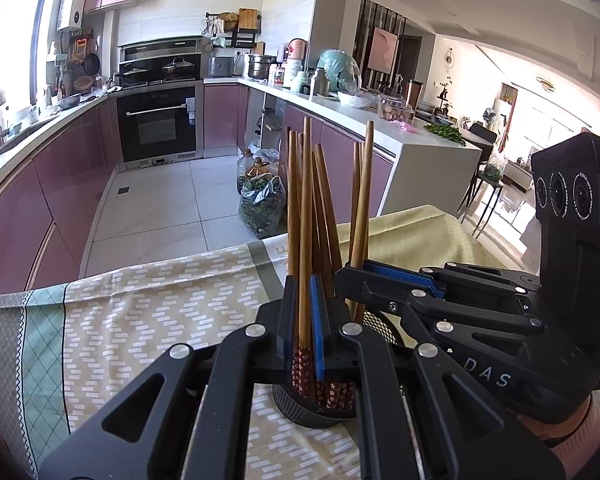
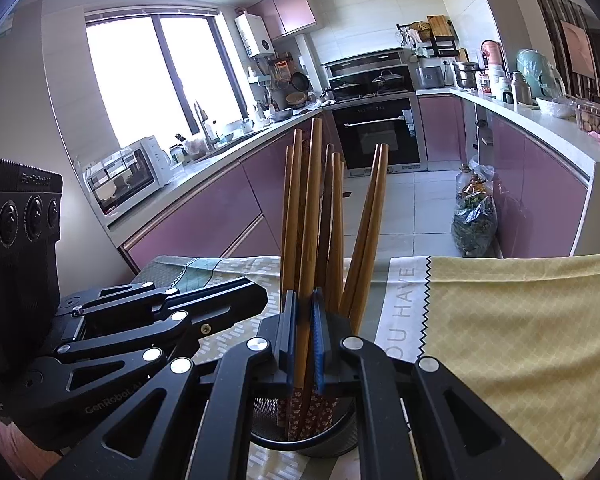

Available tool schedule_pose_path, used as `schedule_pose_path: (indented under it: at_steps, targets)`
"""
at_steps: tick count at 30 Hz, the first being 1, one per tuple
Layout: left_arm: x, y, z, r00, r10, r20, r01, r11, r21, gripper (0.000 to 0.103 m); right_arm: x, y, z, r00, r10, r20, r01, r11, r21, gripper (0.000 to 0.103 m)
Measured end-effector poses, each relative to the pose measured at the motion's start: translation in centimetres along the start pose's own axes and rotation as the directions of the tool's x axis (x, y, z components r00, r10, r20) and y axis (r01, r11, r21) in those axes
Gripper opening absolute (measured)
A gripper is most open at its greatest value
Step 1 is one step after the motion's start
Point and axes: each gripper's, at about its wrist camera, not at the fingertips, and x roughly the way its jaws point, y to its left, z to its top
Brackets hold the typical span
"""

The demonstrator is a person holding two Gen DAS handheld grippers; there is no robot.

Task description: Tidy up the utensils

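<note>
Patterned tablecloth (image 1: 140,320), both grippers' fingers clamping chopsticks (image 1: 305,240) over mesh holder (image 1: 300,412)

Smooth wooden chopsticks (image 1: 306,216) stand in a black mesh holder (image 2: 332,440) on matt woven cloth (image 2: 520,340).

Left gripper (image 1: 305,320) at lower centre clamped on an upright chopstick (image 1: 305,216), more chopsticks (image 1: 362,208) in a black mesh holder (image 1: 300,410), right gripper (image 1: 350,276) pinching a chopstick at right, patterned tablecloth (image 1: 140,320) beneath
</note>
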Motion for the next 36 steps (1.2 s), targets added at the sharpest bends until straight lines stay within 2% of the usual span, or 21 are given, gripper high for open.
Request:
schedule_pose_path:
  at_steps: [8,11,13,14,16,18,20,21,22,23,27,29,32,36]
  targets:
    - [0.4,0.5,-0.8,1.0,-0.005,0.001,0.005,1.0,-0.008,0.008,0.3,-0.4,0.1,1.0,-0.008,0.001,0.008,1.0,0.017,0.01]
    - [0.3,0.8,-1.1,1.0,-0.007,0.003,0.007,1.0,-0.017,0.012,0.2,-0.7,0.0,1.0,-0.009,0.005,0.009,1.0,0.03,0.015]
    - [0.3,1.1,-1.3,1.0,-0.006,0.005,0.006,1.0,-0.023,0.018,0.2,-0.8,0.0,1.0,-0.009,0.006,0.009,0.999,0.034,0.015]
    - [0.2,1.2,-1.5,1.0,-0.003,0.007,0.003,1.0,-0.026,0.024,0.1,-0.8,-0.1,1.0,-0.008,0.007,0.008,0.999,0.034,0.016]
    - [0.0,1.4,-1.8,1.0,0.005,0.015,-0.004,1.0,-0.03,0.031,-0.1,-0.7,-0.2,1.0,-0.007,0.01,0.007,0.999,0.032,0.021]
    - [-0.4,1.6,-2.2,0.999,0.02,0.03,-0.019,0.999,-0.031,0.037,-0.4,-0.6,-0.5,1.0,-0.008,0.018,0.008,1.0,0.028,0.033]
    - [-1.2,1.8,-2.6,0.998,0.038,0.051,-0.036,0.999,-0.034,0.049,-0.9,-0.5,-0.7,1.0,-0.013,0.026,0.013,1.0,0.02,0.037]
    - [-1.7,2.1,-2.9,0.997,0.049,0.065,-0.047,0.998,-0.034,0.052,-1.2,-0.3,-0.9,0.999,-0.018,0.033,0.017,1.0,0.013,0.041]
    - [-2.2,2.3,-3.2,0.995,0.061,0.08,-0.059,0.998,-0.034,0.061,-1.5,-0.2,-1.0,0.999,-0.021,0.041,0.021,1.0,0.008,0.044]
    - [-2.7,2.5,-3.5,0.992,0.08,0.098,-0.077,0.996,-0.036,0.072,-1.9,0.0,-1.2,0.998,-0.028,0.052,0.028,1.0,0.002,0.052]
    - [-5.1,3.8,-5.0,0.974,0.16,0.159,-0.154,0.987,-0.05,0.097,-3.4,0.5,-2.2,0.992,-0.07,0.104,0.073,0.997,-0.026,0.083]
    - [-6.2,4.1,-5.8,0.965,0.191,0.181,-0.184,0.981,-0.057,0.097,-4.0,0.9,-2.7,0.989,-0.084,0.121,0.091,0.995,-0.048,0.085]
    - [-7.6,4.5,-7.1,0.952,0.232,0.201,-0.223,0.973,-0.067,0.097,-4.7,1.6,-3.4,0.981,-0.125,0.148,0.136,0.988,-0.072,0.096]
    - [-9.8,4.5,-8.5,0.925,0.288,0.246,-0.276,0.958,-0.082,0.097,-5.9,3.0,-4.6,0.971,-0.142,0.192,0.165,0.981,-0.107,0.096]
